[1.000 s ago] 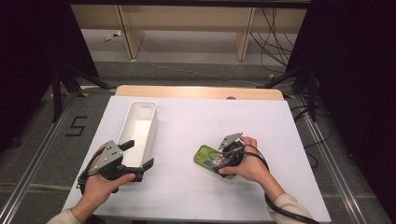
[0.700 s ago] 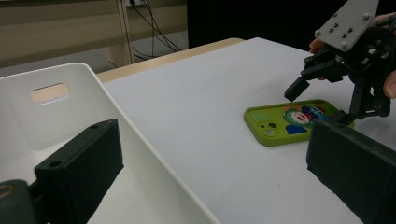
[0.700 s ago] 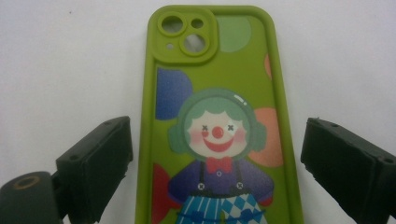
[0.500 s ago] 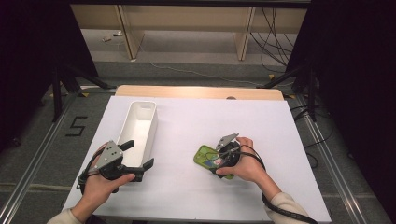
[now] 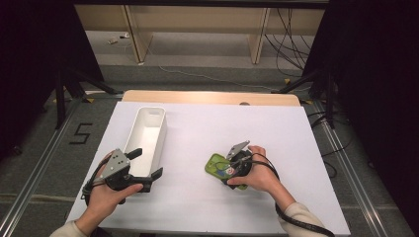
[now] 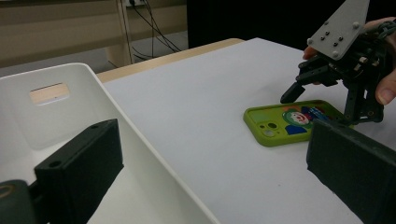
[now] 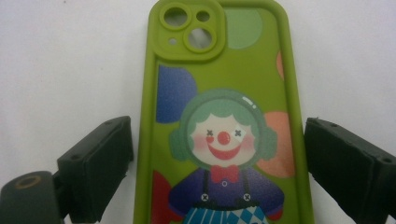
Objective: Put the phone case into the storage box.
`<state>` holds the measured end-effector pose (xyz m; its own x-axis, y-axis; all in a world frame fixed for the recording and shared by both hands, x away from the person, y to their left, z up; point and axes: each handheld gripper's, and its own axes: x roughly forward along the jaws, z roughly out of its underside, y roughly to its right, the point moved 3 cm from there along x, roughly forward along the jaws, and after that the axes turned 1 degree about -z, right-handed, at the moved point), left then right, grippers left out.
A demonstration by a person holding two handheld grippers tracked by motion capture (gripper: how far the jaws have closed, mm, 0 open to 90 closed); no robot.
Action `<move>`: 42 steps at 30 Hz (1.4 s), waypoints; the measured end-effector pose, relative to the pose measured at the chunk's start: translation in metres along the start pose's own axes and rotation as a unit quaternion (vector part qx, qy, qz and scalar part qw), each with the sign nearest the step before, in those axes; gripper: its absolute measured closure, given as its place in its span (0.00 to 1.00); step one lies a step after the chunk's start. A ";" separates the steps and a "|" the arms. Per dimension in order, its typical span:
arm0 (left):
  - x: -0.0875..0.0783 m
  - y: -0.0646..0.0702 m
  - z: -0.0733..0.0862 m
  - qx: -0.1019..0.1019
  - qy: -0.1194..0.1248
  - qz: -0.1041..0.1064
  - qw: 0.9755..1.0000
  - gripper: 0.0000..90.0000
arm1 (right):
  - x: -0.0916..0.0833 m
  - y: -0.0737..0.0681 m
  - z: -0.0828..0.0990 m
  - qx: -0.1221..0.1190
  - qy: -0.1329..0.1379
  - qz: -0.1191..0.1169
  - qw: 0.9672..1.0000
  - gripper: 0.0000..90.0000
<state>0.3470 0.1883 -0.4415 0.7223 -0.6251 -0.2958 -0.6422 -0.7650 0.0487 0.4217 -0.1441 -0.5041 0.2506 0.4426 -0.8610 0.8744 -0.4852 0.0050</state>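
A green phone case [image 5: 216, 164] with a clown picture lies flat, camera hole away from the person, on the white table [image 5: 222, 123]. My right gripper [image 5: 228, 170] hangs low over it, open, with one jaw on each long side of the case [image 7: 224, 70]. The jaws stand a little apart from its edges in the right gripper view. My left gripper [image 5: 146, 163] is open at the near end of a white bin [image 5: 159, 133]. In the left gripper view the bin's wall [image 6: 116, 121] runs between the jaws, and the case [image 6: 280, 126] lies beyond under the right gripper [image 6: 322, 105].
The long white bin looks empty and has a handle slot [image 6: 49, 93] in its far end. A wooden strip [image 5: 207, 97] edges the table's far side. Metal rails [image 5: 39, 163] run along the floor on both sides, with cables [image 5: 296, 34] behind.
The right gripper has sunk slightly toward the case and shifted a little left over it. The left gripper and the bin have stayed still.
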 end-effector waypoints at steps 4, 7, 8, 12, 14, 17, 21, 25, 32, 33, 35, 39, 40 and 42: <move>0.000 0.000 0.000 0.000 0.000 0.000 1.000 0.04 | 0.001 0.000 -0.001 -0.001 -0.003 -0.001 1.000 0.12; 0.000 0.000 0.000 -0.001 0.000 0.000 1.000 0.04 | 0.002 0.000 -0.001 -0.002 -0.004 -0.002 1.000 0.12; 0.000 0.000 0.000 0.000 0.001 0.000 1.000 0.04 | 0.002 0.000 -0.001 -0.001 -0.005 -0.002 1.000 0.12; 0.000 0.000 0.000 0.001 0.000 0.000 1.000 0.04 | 0.002 0.000 -0.002 0.002 -0.007 -0.005 1.000 0.12; 0.000 0.000 0.000 0.000 0.000 0.000 1.000 0.04 | 0.002 0.000 -0.001 0.001 -0.007 -0.006 1.000 0.12; 0.000 0.000 0.000 0.000 0.000 0.000 1.000 0.04 | 0.002 0.001 -0.001 0.001 -0.005 -0.008 1.000 0.12; 0.000 0.000 0.000 0.001 0.000 0.001 1.000 0.04 | 0.002 0.001 -0.001 0.003 -0.007 -0.007 1.000 0.12; 0.000 0.000 0.000 -0.001 0.000 0.000 1.000 0.04 | 0.002 0.001 -0.001 0.003 -0.008 -0.007 1.000 0.12; 0.000 0.000 0.000 0.000 0.000 0.001 1.000 0.04 | 0.002 0.001 -0.003 0.006 -0.015 -0.009 1.000 0.13; 0.000 0.000 0.000 0.001 0.000 0.001 1.000 0.04 | 0.002 0.001 -0.003 0.007 -0.016 -0.009 1.000 0.13; 0.000 0.000 0.000 0.000 0.000 0.000 1.000 0.04 | 0.002 0.001 -0.004 0.007 -0.018 -0.009 1.000 0.13; 0.000 0.000 0.000 0.000 0.000 0.001 1.000 0.04 | 0.002 0.001 -0.004 0.007 -0.019 -0.009 1.000 0.13; 0.000 0.000 0.000 0.000 0.000 0.001 1.000 0.04 | 0.002 0.001 -0.004 0.007 -0.020 -0.009 1.000 0.13; 0.000 0.000 0.000 0.000 0.001 0.001 1.000 0.04 | 0.002 0.001 -0.004 0.007 -0.020 -0.009 1.000 0.14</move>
<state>0.3465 0.1881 -0.4413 0.7214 -0.6268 -0.2946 -0.6437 -0.7637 0.0487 0.4250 -0.1408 -0.5040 0.2178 0.4214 -0.8803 0.8730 -0.4875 -0.0173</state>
